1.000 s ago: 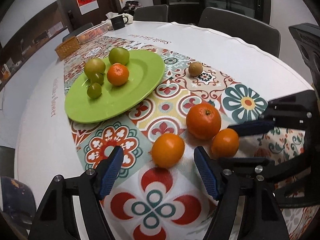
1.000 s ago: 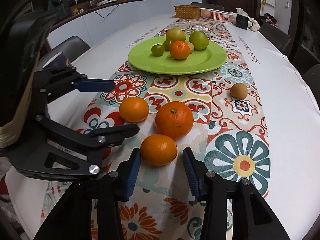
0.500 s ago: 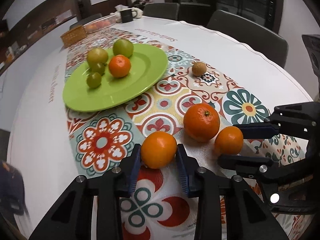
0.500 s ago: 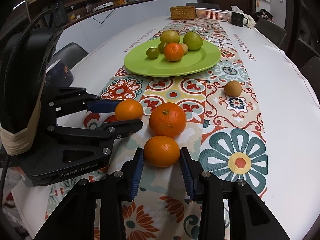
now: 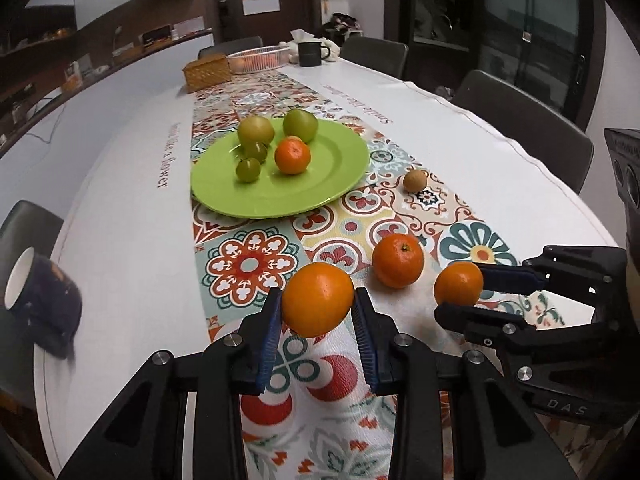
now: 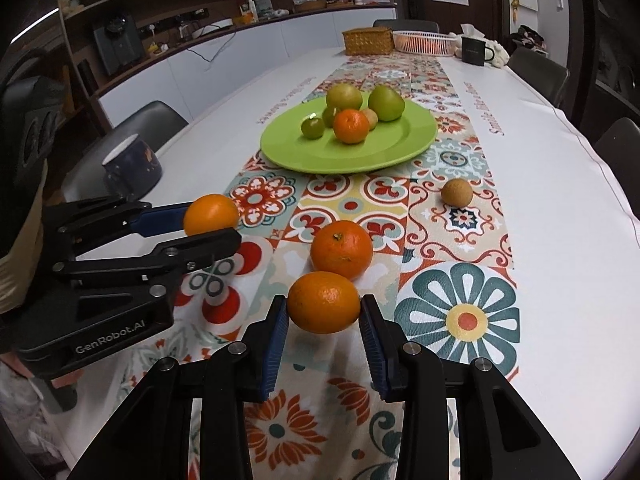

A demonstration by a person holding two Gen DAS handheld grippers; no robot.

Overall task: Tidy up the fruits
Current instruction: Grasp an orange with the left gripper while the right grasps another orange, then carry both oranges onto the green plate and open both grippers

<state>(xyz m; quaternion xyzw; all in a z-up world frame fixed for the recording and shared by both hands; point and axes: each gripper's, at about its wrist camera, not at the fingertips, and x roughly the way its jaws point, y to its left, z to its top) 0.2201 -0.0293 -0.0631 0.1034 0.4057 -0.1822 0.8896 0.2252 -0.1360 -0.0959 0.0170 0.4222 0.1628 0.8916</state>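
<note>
Fruits are spread over the patterned table runner (image 5: 248, 264), and two of them are already clamped. In the left wrist view an orange (image 5: 318, 304) is pinched between the blue pads of the left gripper (image 5: 318, 316) at lower centre, lifted a bit off the cloth — the jaws have just been closing on it. In the right wrist view a second orange (image 6: 324, 302) is squeezed the same way by the right gripper (image 6: 324, 312), also at lower centre.

A bigger mandarin (image 6: 341, 249) is left lying on the runner just above that, and a small brown fruit (image 6: 457, 191) is seen to the right of centre, well apart from the rest.

The green plate (image 6: 416, 140) is found in the upper middle of the frame — green fruits (image 6: 386, 103) and one small orange (image 6: 351, 126) are piled on it. A dark mug (image 6: 132, 164) is parked at the left edge.
</note>
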